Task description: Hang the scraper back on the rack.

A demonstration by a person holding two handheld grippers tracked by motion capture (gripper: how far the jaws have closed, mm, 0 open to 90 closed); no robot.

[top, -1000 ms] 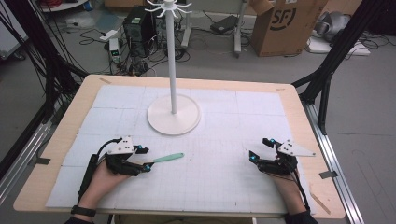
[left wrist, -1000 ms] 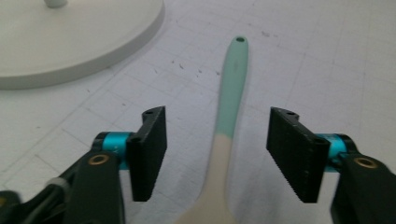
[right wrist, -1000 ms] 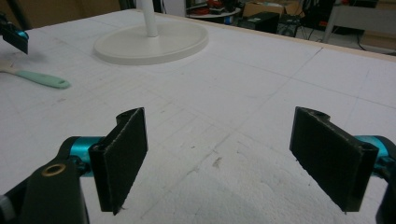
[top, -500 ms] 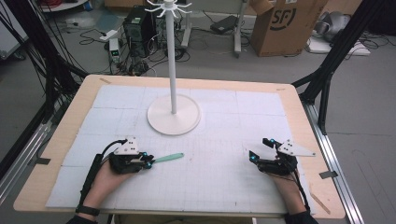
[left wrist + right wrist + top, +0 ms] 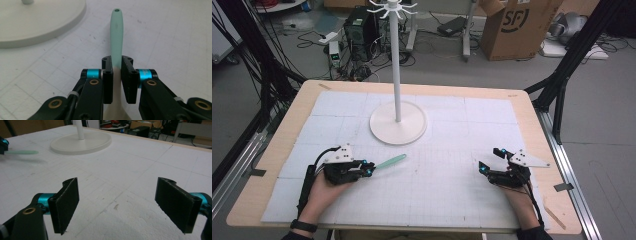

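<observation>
A mint spatula [image 5: 117, 37] is clamped by the left gripper [image 5: 362, 169] just in front of the stand [image 5: 398, 122]. The right gripper [image 5: 488, 161] is held wide open and empty, well off to the stand's right. Looks like the pickup step; a lift toward the stand's hooks is probably needed next.

The letters "SF" stand in dark print on the brown cardboard box [image 5: 512, 25] behind the table.

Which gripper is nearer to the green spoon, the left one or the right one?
Left. The left gripper has its fingers shut on the green spoon. The right gripper rests open far across the table from it.
</observation>
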